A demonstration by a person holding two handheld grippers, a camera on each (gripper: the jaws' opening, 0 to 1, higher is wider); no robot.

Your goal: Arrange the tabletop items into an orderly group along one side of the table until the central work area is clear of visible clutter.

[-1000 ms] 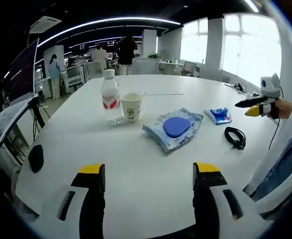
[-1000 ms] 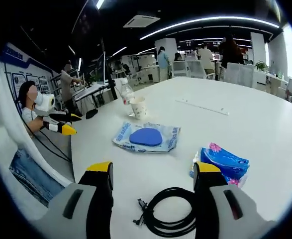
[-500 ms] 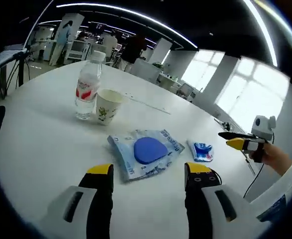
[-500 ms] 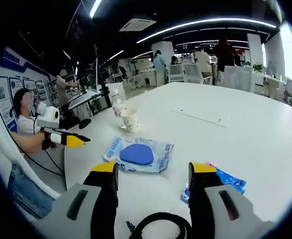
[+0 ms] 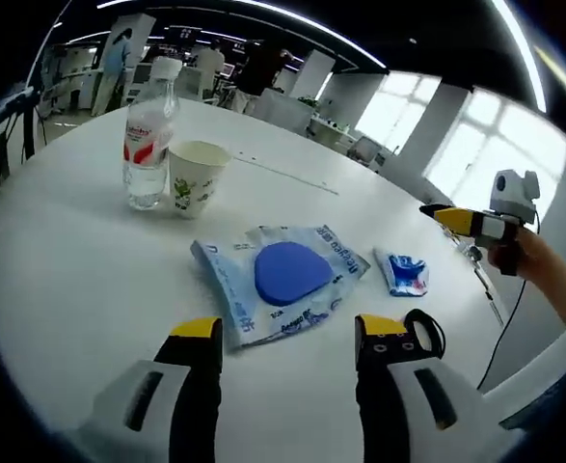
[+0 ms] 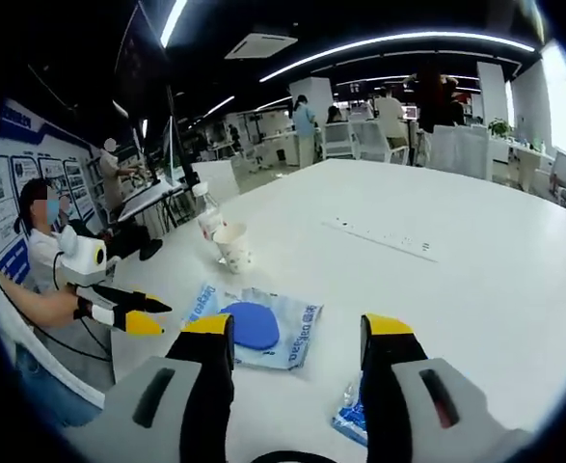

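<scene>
On the white round table [image 5: 80, 270] a water bottle [image 5: 148, 135] stands beside a paper cup [image 5: 196, 178]. A clear pouch holding a blue pad [image 5: 283, 280] lies flat just beyond my left gripper [image 5: 288, 333], which is open and holds nothing. To its right are a small blue packet [image 5: 403, 273] and a coiled black cable [image 5: 425, 333]. My right gripper [image 5: 461, 220] hovers above the table's right side. In the right gripper view, my right gripper [image 6: 295, 328] stands open above the pouch [image 6: 254, 325] and the packet [image 6: 352, 415], with the bottle [image 6: 208, 220] and cup [image 6: 232, 248] farther off.
A long thin white strip [image 6: 384, 238] lies on the far part of the table [image 6: 475, 289]. My left gripper [image 6: 128, 313] shows at the table's left edge. Desks, chairs and several people stand far behind.
Both cameras have moved: the left gripper view has come closer to the pouch, the right gripper view has lifted and the cable has dropped under its lower edge. The table items lie unmoved.
</scene>
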